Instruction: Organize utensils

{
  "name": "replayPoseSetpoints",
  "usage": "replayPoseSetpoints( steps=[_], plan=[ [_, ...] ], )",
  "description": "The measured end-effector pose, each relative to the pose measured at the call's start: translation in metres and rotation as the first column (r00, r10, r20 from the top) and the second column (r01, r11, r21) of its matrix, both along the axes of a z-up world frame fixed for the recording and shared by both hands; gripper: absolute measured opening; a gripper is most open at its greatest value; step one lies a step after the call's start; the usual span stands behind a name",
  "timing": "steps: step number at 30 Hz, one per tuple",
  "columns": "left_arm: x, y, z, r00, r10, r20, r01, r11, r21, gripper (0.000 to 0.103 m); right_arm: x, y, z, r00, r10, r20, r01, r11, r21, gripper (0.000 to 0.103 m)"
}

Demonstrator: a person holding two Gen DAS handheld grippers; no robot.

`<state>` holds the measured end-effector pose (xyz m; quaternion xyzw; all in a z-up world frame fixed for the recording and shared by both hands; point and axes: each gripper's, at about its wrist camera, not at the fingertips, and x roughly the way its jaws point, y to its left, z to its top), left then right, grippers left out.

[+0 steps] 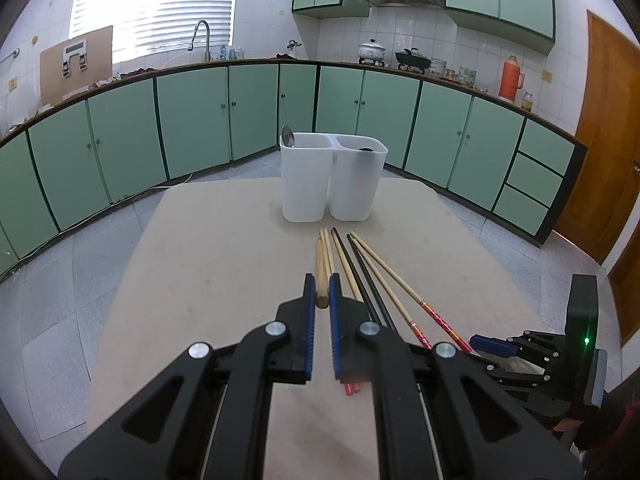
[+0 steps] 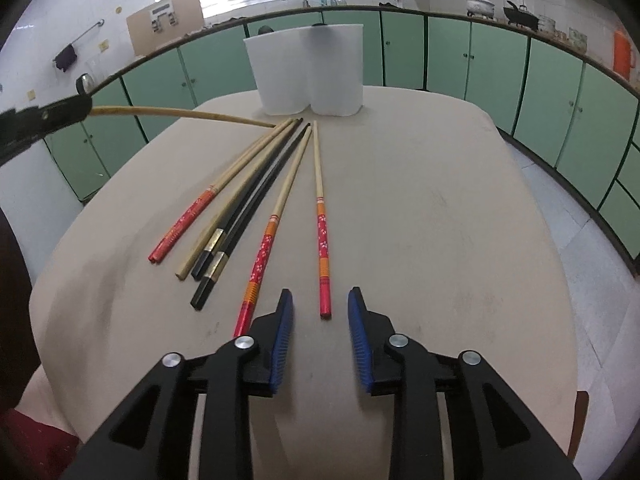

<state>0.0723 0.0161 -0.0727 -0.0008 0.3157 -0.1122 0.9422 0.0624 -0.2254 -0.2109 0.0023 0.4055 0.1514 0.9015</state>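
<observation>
Pale wooden chopstick (image 1: 321,276) clamped in left gripper (image 1: 322,285), tip resting among loose chopsticks (image 2: 256,196) fanned on beige table (image 2: 420,220), right gripper (image 2: 320,300) parted and empty near red-handled chopstick (image 2: 322,240), white two-compartment plastic holder (image 1: 332,178) behind.

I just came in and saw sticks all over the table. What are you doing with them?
A person is sorting chopsticks with a gripper in each hand. The left gripper is shut on one plain wooden chopstick, lifting its thick end while the tip rests by the others. The right gripper is open, low over the table, lined up with a red-handled chopstick. More chopsticks lie fanned out. The white holder waits behind, with a spoon already inside.
</observation>
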Motion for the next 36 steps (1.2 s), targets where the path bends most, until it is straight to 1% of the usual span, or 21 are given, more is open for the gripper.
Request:
replayPoseSetpoints(
  steps=[4, 6, 9, 10, 12, 16, 17, 20, 25, 29, 34, 36],
  plan=[
    [0.000, 0.001, 0.001, 1.000, 0.000, 0.000, 0.000, 1.000, 0.000, 0.006, -0.002, 0.000, 0.000, 1.000, -0.004, 0.007, 0.004, 1.000, -0.002, 0.029],
    [0.000, 0.001, 0.001, 1.000, 0.001, 0.000, -0.001, 1.000, -0.001, 0.006, -0.001, 0.000, 0.000, 1.000, -0.009, 0.013, 0.009, 1.000, -0.005, 0.027],
    [0.000, 0.000, 0.001, 1.000, 0.004, 0.000, -0.004, 1.000, -0.002, 0.006, -0.003, 0.001, -0.001, 1.000, -0.006, 0.024, 0.006, 1.000, -0.021, 0.014],
    [0.000, 0.000, 0.001, 1.000, 0.004, 0.000, -0.004, 1.000, -0.001, 0.006, -0.003, 0.002, -0.001, 1.000, 0.003, 0.027, -0.002, 0.999, -0.032, 0.006],
    [-0.001, -0.001, 0.001, 1.000, 0.005, 0.001, -0.005, 1.000, -0.001, 0.006, -0.004, 0.008, -0.001, 0.999, 0.015, 0.043, -0.012, 0.997, -0.075, 0.006],
    [-0.002, 0.000, 0.004, 1.000, 0.008, 0.011, -0.008, 1.000, 0.003, 0.006, -0.007, 0.011, 0.008, 0.998, 0.031, 0.056, -0.024, 0.993, -0.119, 0.006],
    [-0.003, 0.000, 0.005, 1.000, 0.009, 0.016, -0.009, 1.000, 0.005, 0.006, -0.008, 0.009, 0.016, 0.997, 0.038, 0.071, -0.029, 0.992, -0.123, 0.006],
    [-0.006, 0.001, 0.014, 0.999, 0.014, 0.047, -0.014, 1.000, 0.006, 0.006, -0.006, -0.001, 0.047, 0.993, 0.038, 0.110, -0.030, 0.997, -0.071, 0.006],
    [-0.004, 0.002, 0.039, 0.994, 0.006, 0.113, -0.006, 1.000, 0.002, 0.006, 0.004, -0.016, 0.108, 0.983, 0.041, 0.180, -0.040, 0.999, -0.008, 0.006],
    [0.004, 0.001, 0.057, 0.988, -0.008, 0.152, 0.009, 1.000, -0.012, 0.006, 0.015, -0.022, 0.148, 0.972, 0.046, 0.232, -0.055, 0.998, 0.031, 0.006],
    [0.023, 0.000, 0.075, 0.983, -0.023, 0.181, 0.026, 1.000, -0.015, 0.006, 0.045, -0.026, 0.189, 0.961, 0.065, 0.269, -0.089, 0.993, 0.079, 0.006],
    [0.031, -0.001, 0.081, 0.983, -0.029, 0.183, 0.034, 0.999, -0.025, 0.006, 0.055, -0.022, 0.201, 0.958, 0.076, 0.277, -0.100, 0.992, 0.075, 0.006]
  ],
)
